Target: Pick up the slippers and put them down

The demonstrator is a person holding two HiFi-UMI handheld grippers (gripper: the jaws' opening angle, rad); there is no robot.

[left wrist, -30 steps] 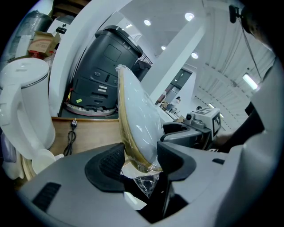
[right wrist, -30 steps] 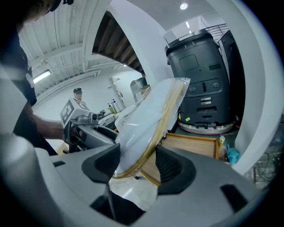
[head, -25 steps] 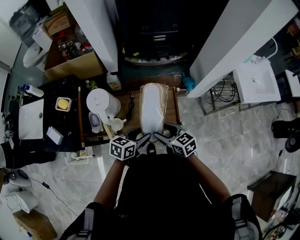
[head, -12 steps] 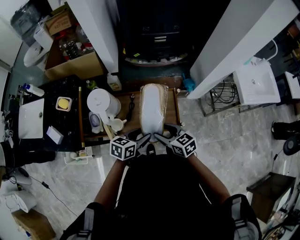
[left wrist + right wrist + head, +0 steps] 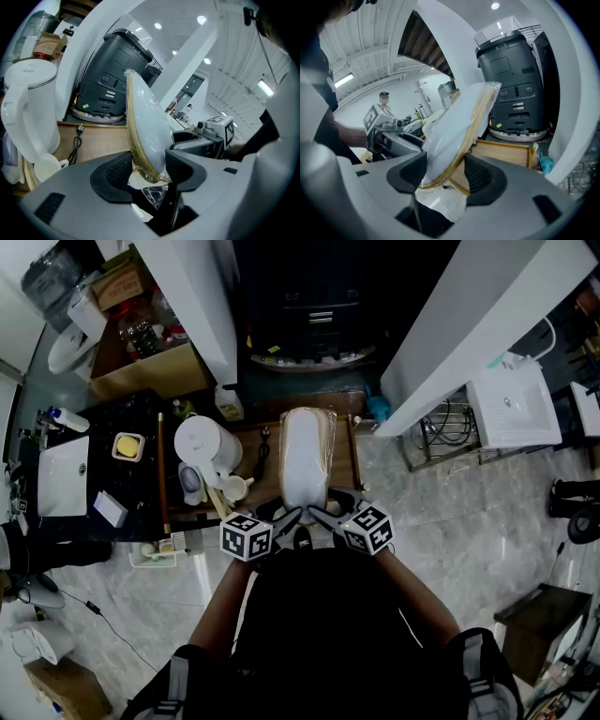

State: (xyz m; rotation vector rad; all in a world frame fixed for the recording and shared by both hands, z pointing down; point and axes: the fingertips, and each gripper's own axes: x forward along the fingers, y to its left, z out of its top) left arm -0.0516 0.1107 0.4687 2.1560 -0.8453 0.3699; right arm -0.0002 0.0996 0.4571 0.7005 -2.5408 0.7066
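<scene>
Left tool [image 5: 147, 161] and right tool [image 5: 445, 171] each clamp wide on the near end of the wrapped slippers [image 5: 307, 460] over the wooden surface [image 5: 344, 474]; gripped through slick film at one end, the pack may slide out.
</scene>
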